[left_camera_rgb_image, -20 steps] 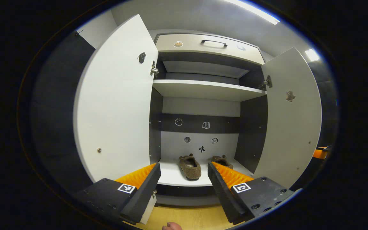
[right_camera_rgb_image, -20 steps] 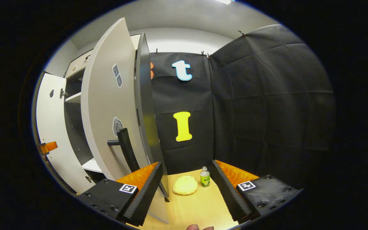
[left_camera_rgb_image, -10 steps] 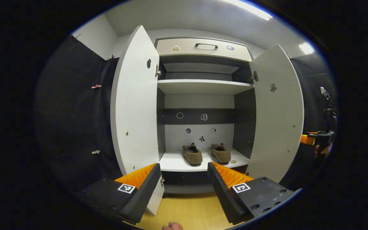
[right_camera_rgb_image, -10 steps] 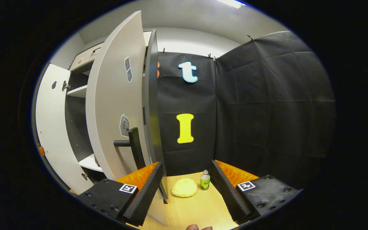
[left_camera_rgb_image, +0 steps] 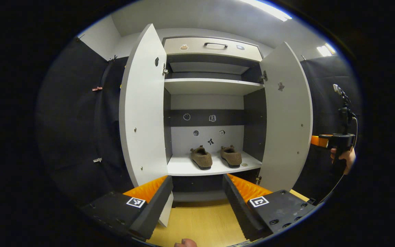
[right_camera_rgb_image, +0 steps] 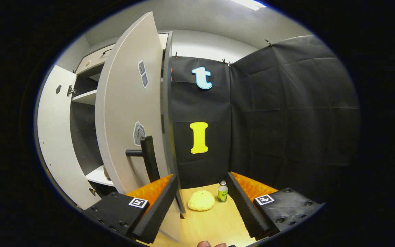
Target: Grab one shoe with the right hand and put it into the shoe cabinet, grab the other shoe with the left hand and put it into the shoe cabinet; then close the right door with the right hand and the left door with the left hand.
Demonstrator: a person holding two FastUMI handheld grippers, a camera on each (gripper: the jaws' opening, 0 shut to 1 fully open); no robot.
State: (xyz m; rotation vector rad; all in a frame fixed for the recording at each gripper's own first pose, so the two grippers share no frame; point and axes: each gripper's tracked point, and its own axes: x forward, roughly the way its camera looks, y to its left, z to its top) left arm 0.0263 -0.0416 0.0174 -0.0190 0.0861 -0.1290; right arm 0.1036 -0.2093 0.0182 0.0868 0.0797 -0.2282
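Two brown fuzzy shoes, one [left_camera_rgb_image: 201, 157] on the left and one [left_camera_rgb_image: 231, 155] on the right, rest side by side on the cabinet's bottom shelf [left_camera_rgb_image: 183, 168]. Both white doors stand open: the left door [left_camera_rgb_image: 144, 113] and the right door [left_camera_rgb_image: 286, 116]. My left gripper [left_camera_rgb_image: 197, 202] is open and empty, held back from the cabinet front. My right gripper [right_camera_rgb_image: 204, 202] is open and empty, just beside the right door's outer face [right_camera_rgb_image: 129, 113], close to its black handle [right_camera_rgb_image: 147, 157]. The right gripper [left_camera_rgb_image: 333, 141] also appears far right in the left gripper view, held by a hand.
A yellow lumpy object [right_camera_rgb_image: 201, 200] and a small green-labelled bottle [right_camera_rgb_image: 222, 192] sit on the wooden floor [right_camera_rgb_image: 214, 223] by the black cloth wall. An upper shelf [left_camera_rgb_image: 211, 85] and a drawer with a black handle [left_camera_rgb_image: 214, 44] top the cabinet.
My left gripper has drawn back from the cabinet, so shoes and doors look smaller. The right gripper has shifted slightly nearer the right door's handle.
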